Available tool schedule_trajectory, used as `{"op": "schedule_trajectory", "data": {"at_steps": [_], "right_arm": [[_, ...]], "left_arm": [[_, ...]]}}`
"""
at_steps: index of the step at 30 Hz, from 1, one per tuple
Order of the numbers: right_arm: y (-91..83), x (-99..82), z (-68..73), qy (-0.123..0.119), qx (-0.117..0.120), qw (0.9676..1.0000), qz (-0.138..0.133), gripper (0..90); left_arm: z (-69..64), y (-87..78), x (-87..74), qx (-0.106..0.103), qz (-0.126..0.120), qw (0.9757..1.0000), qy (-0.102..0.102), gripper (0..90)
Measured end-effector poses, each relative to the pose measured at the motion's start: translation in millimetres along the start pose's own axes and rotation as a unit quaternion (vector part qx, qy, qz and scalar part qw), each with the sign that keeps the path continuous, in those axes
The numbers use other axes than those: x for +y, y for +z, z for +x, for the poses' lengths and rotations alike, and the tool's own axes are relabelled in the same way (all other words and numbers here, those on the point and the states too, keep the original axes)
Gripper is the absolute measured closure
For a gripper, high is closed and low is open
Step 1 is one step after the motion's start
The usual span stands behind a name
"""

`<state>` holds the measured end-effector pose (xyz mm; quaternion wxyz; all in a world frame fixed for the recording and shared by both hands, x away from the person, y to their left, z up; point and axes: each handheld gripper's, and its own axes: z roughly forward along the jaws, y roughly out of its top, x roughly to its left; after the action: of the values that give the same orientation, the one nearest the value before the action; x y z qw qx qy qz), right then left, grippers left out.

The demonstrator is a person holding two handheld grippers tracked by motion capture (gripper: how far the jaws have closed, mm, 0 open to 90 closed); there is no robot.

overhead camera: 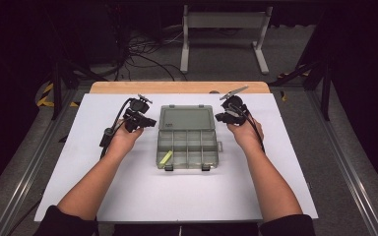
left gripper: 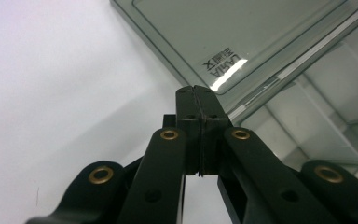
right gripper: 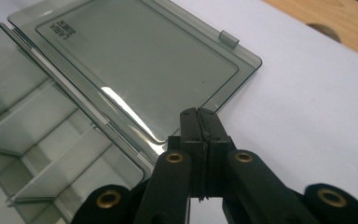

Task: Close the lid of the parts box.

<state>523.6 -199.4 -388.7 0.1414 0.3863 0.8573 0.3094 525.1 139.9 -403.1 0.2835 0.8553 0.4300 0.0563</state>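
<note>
A smoky clear plastic organizer box (overhead camera: 159, 147) lies open in the middle of the white board, its lid (overhead camera: 186, 119) folded back flat behind the divided tray. A small yellow piece (overhead camera: 166, 158) rests in the front left compartment. My left gripper (overhead camera: 152, 122) is shut with nothing in it, its tips close to the lid's left edge near the hinge (left gripper: 196, 88). My right gripper (overhead camera: 218, 117) is also shut and holds nothing, its tips by the lid's right edge (right gripper: 199, 111). The lid (right gripper: 135, 60) and tray dividers (right gripper: 37, 121) show beyond the right jaws.
The white board (overhead camera: 128, 187) covers the table, with a wooden strip (overhead camera: 177, 87) along the far edge. A white metal frame (overhead camera: 224, 34) and cables lie on the floor beyond. Two black latches (overhead camera: 169, 168) sit at the tray's front.
</note>
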Motion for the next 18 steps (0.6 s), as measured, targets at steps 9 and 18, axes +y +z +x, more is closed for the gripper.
{"op": "schedule_trajectory", "data": {"at_steps": [9,18], "right_arm": [[16.3,-4.5,-3.4,0.011,0.002,0.9995,0.029,90.0],[27.6,-10.4,-8.2,0.027,0.003,0.9982,0.053,90.0]], "left_arm": [[2.7,15.2,-0.6,-0.004,0.013,0.9999,-0.006,89.5],[3.7,24.5,-1.9,-0.004,0.025,0.9997,-0.006,89.5]]}}
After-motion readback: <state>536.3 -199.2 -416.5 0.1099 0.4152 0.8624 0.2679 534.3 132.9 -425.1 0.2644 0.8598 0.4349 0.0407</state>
